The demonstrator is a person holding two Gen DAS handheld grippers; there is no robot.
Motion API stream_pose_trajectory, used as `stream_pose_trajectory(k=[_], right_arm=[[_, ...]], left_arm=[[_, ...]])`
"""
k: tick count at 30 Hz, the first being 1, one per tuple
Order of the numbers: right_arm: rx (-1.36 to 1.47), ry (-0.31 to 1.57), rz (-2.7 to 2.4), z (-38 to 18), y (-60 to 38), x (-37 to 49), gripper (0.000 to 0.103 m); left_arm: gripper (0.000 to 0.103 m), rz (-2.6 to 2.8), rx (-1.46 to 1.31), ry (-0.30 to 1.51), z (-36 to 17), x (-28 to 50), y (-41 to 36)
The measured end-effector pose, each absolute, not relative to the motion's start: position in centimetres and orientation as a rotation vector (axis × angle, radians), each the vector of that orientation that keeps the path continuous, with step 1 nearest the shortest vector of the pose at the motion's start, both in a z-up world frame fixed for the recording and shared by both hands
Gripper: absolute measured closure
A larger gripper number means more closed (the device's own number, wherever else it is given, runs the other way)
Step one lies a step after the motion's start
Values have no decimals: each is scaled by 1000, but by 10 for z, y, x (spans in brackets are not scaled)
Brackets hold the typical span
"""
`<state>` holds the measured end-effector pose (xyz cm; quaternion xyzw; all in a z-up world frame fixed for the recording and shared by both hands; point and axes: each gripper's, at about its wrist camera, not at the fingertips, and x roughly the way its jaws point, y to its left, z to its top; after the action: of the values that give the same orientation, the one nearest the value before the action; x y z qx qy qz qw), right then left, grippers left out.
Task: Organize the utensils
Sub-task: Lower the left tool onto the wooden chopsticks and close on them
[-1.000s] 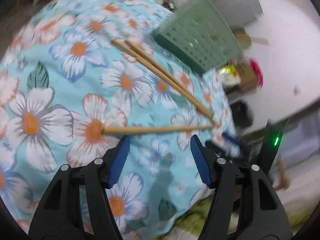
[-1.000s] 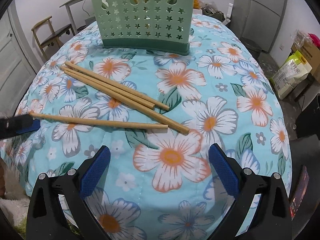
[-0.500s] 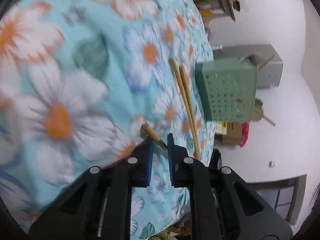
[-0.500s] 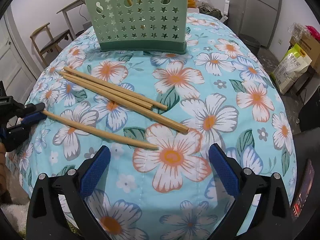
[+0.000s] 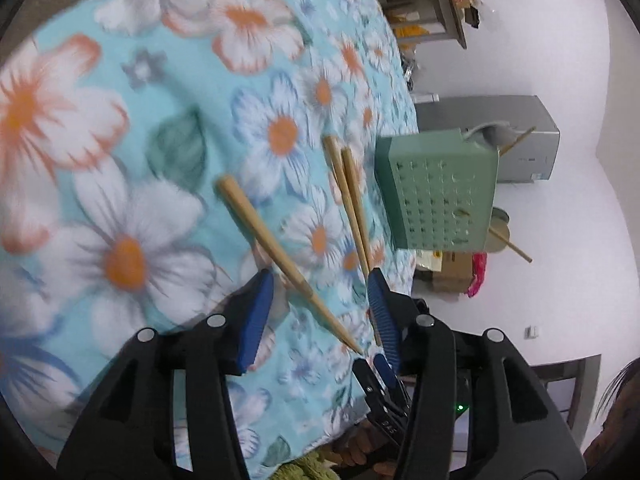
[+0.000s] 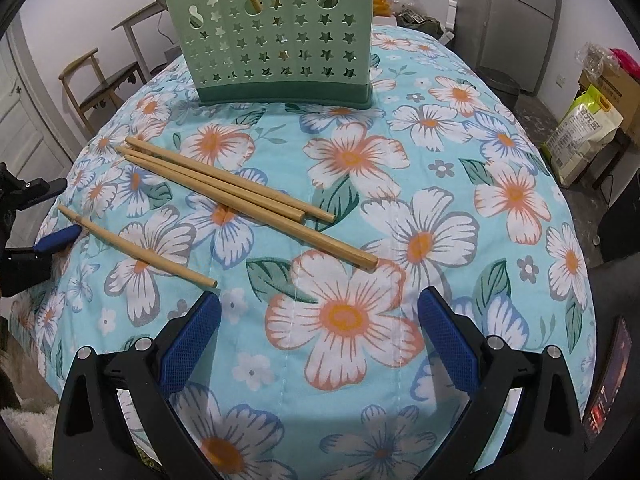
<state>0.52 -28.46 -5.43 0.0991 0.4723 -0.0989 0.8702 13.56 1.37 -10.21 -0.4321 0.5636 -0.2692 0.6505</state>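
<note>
The right gripper (image 6: 318,322) hangs nearest, its blue-padded jaws spread wide and released over the table's turquoise quilted cloth with white and orange flowers (image 6: 400,152), nothing between them. Just beyond its left pad ends the thick tip of a single tapered wooden chopstick (image 6: 136,246), which lies flat on the cloth and slants away to the table's left edge. There the left gripper (image 5: 318,312) reaches in from the side; its jaws are opening, and the thin end of that chopstick (image 5: 280,258) passes through the gap between the blue pads without either pad pressing on it, so it is let go, not grasped. A little farther in, three more wooden chopsticks (image 6: 240,196) lie side by side in a loose bundle, touching one another, running diagonally from the left toward the middle of the table; the longest one reaches closest to the right gripper. Well behind them, at the far side of the table, stands a pale green plastic utensil holder with star-shaped cutouts (image 6: 276,40), upright, with a wooden stick showing through one of its upper holes. Beyond the table a wooden chair (image 6: 96,80) stands by the wall.
</note>
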Motion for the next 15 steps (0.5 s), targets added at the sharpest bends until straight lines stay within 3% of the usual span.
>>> stream_pose_trajectory(k=[10,15], right_arm=[[212,979,-210,-55,-284,4,6],[211,973,-213,-55,-284,3,6]], left_arm=[[59,-553,-1028,1275,-109,140,7],[71,-501,-1045,1271,-112,146,3]])
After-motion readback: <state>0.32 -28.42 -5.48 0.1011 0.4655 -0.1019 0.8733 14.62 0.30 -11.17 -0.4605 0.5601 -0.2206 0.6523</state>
